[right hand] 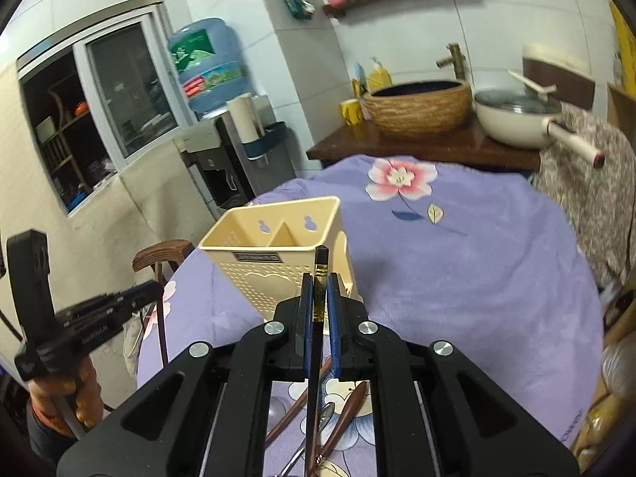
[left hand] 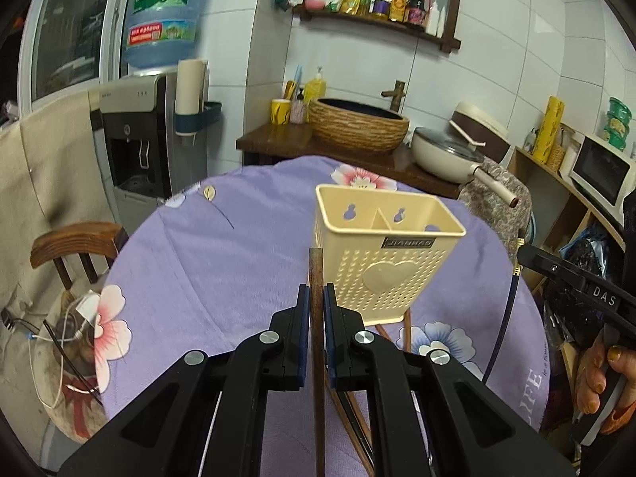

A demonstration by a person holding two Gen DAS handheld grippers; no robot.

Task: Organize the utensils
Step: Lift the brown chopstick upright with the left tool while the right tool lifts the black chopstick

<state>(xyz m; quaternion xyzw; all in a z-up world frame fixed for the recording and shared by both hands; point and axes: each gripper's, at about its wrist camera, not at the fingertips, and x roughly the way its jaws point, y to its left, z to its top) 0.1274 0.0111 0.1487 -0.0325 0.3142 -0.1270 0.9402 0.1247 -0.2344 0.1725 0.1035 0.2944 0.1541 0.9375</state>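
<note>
- Utensils first: the brown wooden chopstick [left hand: 317, 290] stands pinched between the blue pads of the left gripper [left hand: 317, 298], its squared tip rising just above the pads, right beside the near left corner of the cream utensil holder [left hand: 387, 250].
- The holder stands upright on the purple flowered tablecloth [left hand: 222, 262], just beyond the left gripper's fingertips; it has two compartments, and from here I can see nothing inside them.
- The black chopstick [right hand: 320, 278] with a gold band is clamped in the right gripper [right hand: 320, 294], its top level with the holder's front rim, near the right-hand corner.
- Only the right wrist view shows the loose pile under that gripper: wooden-handled utensils [right hand: 346, 413] and a metal spoon [right hand: 324, 413] lying on the cloth.
- The left wrist view shows just a few brown handles [left hand: 405, 330] poking out past the holder's base.
- Each view catches the other gripper at its edge, held in a hand with painted nails [left hand: 600, 373].
</note>
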